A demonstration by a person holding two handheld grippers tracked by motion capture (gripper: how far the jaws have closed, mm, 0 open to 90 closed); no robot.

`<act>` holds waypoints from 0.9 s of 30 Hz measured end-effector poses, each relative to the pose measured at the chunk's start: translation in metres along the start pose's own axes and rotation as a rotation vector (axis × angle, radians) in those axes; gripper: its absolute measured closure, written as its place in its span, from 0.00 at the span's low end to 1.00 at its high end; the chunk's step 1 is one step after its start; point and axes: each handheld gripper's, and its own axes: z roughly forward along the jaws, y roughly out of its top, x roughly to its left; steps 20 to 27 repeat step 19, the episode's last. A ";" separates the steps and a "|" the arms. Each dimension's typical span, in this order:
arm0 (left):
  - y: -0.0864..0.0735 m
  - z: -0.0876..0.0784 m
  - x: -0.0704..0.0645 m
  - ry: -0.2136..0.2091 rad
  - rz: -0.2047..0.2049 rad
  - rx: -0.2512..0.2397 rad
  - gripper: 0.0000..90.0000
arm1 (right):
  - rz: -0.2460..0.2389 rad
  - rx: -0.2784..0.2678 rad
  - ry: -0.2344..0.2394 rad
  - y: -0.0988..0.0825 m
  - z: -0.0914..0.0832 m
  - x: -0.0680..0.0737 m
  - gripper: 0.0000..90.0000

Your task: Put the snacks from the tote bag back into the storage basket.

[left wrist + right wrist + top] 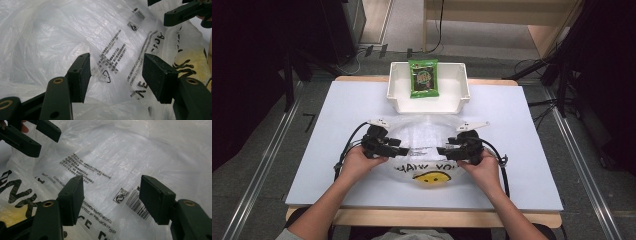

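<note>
Now I'm hovering both tongs over the plastic bag (422, 145) lying mid-table before the white bin (398, 95): left gripper (404, 150) and right gripper (441, 150) gaping wide, holding nothing. Next, I judge, I'm pinching one film layer each to spread its mouth.

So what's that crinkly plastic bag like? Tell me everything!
The plastic bag is thin, see-through and very wrinkly. It lies flat-ish on the white table, just in front of a white bin. It has a yellow smiley face, big black letters, small black print, a recycling mark and a barcode. The left claw and the right claw hover open over it from either side, not pinching it yet.
</note>
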 end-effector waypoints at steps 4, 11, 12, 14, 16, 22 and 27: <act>0.000 0.000 0.000 0.001 0.000 0.000 0.45 | 0.002 -0.001 0.000 0.000 0.000 -0.001 0.42; 0.000 -0.001 0.000 0.001 -0.002 -0.002 0.45 | 0.002 0.005 0.001 0.000 0.000 0.000 0.42; 0.000 -0.001 0.000 0.002 -0.002 -0.002 0.45 | 0.002 0.005 0.001 0.000 0.000 0.000 0.42; 0.000 -0.001 0.000 0.001 -0.001 -0.003 0.45 | -0.001 0.004 0.000 0.000 0.000 -0.001 0.42; 0.000 -0.001 0.000 0.003 0.000 -0.004 0.45 | -0.002 0.005 0.000 0.000 0.000 -0.001 0.42; 0.001 -0.002 0.000 0.003 -0.002 -0.009 0.45 | 0.004 0.007 0.001 0.000 0.000 -0.001 0.42; 0.001 -0.002 0.000 0.003 -0.002 -0.009 0.45 | 0.004 0.007 0.001 0.000 0.000 -0.001 0.42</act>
